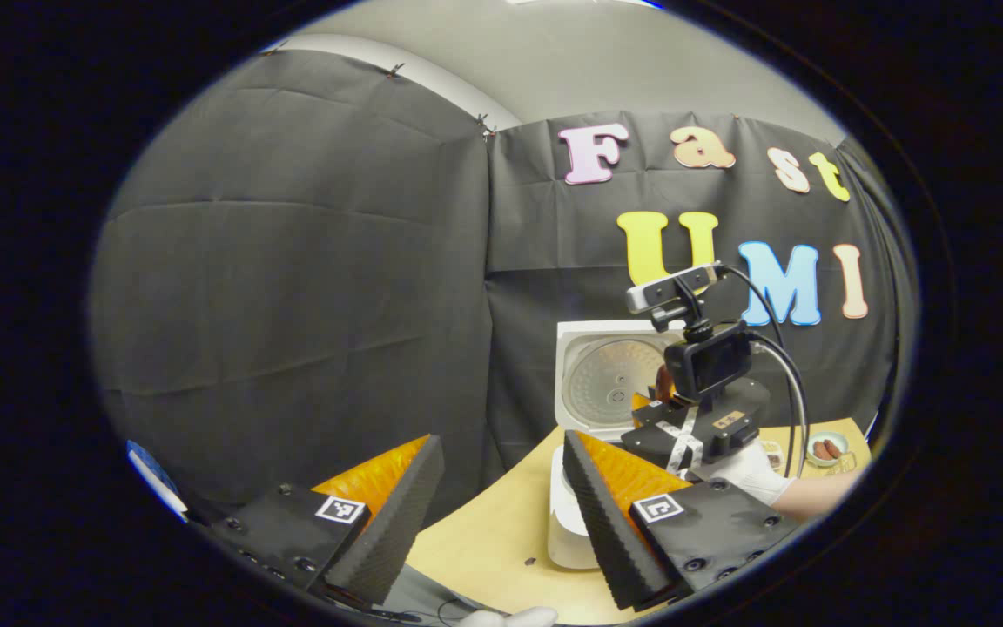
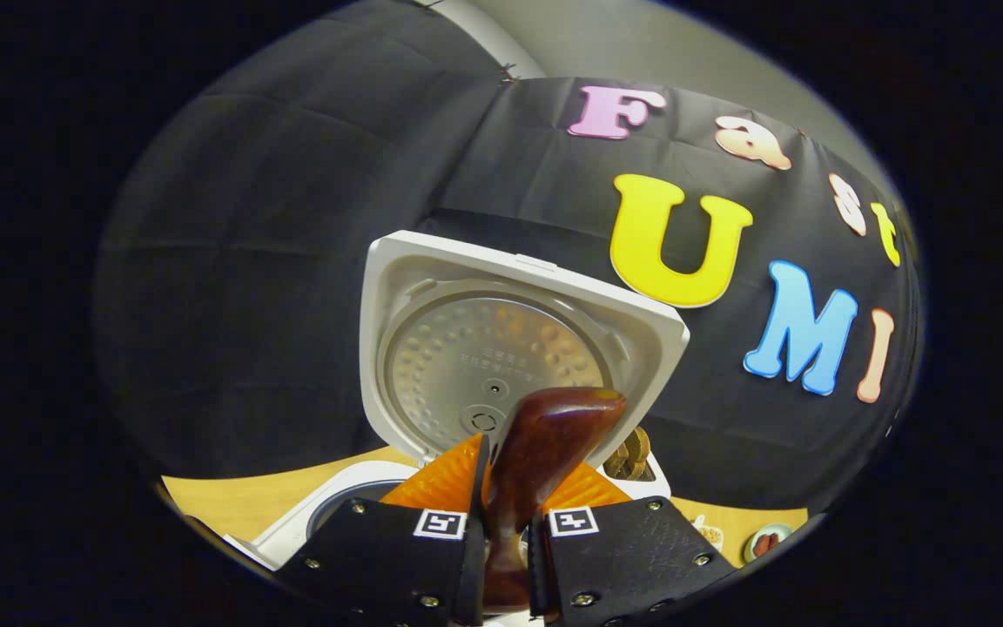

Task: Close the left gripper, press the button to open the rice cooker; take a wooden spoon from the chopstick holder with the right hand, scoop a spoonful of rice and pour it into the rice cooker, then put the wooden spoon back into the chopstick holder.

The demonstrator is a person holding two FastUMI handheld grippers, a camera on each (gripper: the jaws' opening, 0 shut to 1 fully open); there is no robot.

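The white rice cooker (image 1: 567,522) stands on the table with its lid (image 2: 501,348) raised upright, the metal inner plate facing me. My right gripper (image 2: 514,488) is shut on the handle of a dark wooden spoon (image 2: 554,431). The spoon's bowl points up in front of the lid, above the pot opening (image 2: 349,509). What lies in the bowl is hidden. My left gripper (image 1: 501,522) is open with nothing between its fingers, held low to the left of the cooker body. In the left gripper view the right gripper (image 1: 702,418) hovers over the cooker, held by a gloved hand (image 1: 754,470).
A wooden table (image 1: 493,540) carries the cooker. A small dish with red-brown pieces (image 1: 825,448) sits at the far right, the same dish (image 2: 763,540) showing low in the right gripper view. A brown object (image 2: 629,455) stands behind the cooker. Black cloth walls close in behind.
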